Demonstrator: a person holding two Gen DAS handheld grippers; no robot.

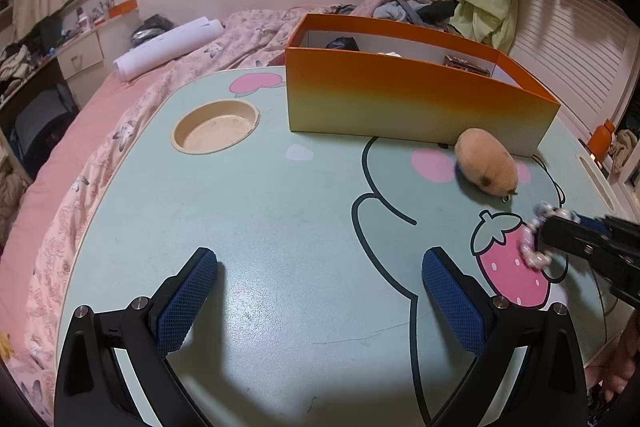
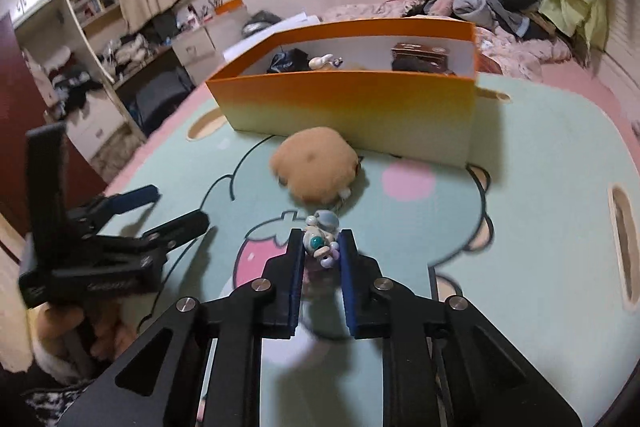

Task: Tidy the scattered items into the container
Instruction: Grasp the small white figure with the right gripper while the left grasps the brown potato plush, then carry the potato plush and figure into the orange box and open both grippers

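Over the strawberry print, the right claw point(image 2: 320, 247) pinches a beaded bracelet point(image 2: 322, 241); the left claw point(image 1: 320, 267) gapes empty.

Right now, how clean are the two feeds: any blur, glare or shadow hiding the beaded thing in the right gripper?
Left wrist view: sharp, soft glare on the pale green cartoon tabletop; pastel bead bracelet slightly smeared. Right wrist view: bracelet readable at the right gripper tips, blurred below; tan plush toy soft. Both bend edges.
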